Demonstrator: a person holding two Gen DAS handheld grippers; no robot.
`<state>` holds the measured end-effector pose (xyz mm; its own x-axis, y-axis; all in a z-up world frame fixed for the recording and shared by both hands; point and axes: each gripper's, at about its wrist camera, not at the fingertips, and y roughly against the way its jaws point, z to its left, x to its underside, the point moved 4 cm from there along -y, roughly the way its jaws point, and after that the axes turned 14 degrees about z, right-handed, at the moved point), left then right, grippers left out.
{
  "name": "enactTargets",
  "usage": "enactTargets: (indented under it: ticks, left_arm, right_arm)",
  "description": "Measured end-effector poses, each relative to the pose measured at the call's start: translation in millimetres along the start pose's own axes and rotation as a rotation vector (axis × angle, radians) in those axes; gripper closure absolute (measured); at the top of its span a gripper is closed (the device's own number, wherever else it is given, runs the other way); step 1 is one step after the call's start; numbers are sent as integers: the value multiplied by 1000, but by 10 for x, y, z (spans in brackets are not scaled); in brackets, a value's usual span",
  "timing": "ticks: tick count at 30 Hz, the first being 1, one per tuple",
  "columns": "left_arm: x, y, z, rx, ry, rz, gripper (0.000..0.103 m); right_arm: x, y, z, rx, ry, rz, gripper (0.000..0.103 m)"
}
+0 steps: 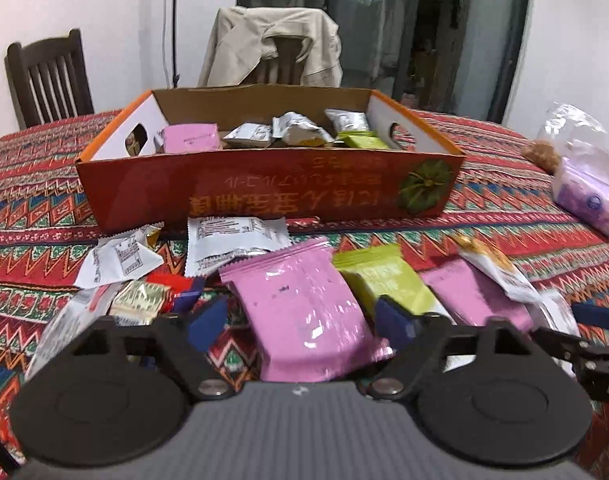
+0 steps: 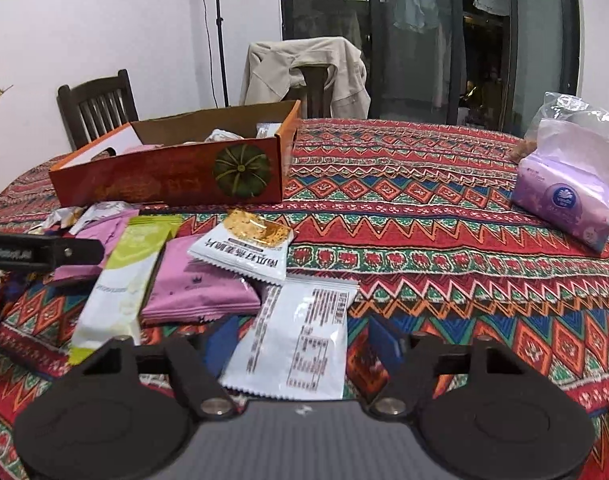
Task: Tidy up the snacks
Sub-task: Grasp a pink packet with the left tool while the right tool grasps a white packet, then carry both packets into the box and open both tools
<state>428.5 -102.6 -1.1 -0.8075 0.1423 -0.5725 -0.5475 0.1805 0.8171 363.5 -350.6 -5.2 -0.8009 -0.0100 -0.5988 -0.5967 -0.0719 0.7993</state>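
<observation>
Left wrist view shows the left gripper [image 1: 300, 316] apart around a pink packet [image 1: 304, 304], the right gripper [image 2: 300, 344] apart around a white packet [image 2: 300, 344]; each must clamp, then lift to the box [image 1: 264, 192]

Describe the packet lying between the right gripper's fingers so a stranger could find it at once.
Start at the orange cardboard box on the patterned tablecloth, then come toward the camera through the loose packets. Nearest lies a white packet between the right gripper's open fingers. Unlike its pink and green neighbours, it shows only printed tables of black text.
</observation>
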Motion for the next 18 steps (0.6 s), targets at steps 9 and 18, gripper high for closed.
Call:
enactTargets:
  ticks: [9,18]
  left_arm:
    - [-18,-144,7,-17,4,-2,36]
    - [175,69,-50,14,-42,2,41]
  right_arm:
    - [-155,-144,-1,18,20,5,47]
    - [-67,-52,-34,6,5,-7,56]
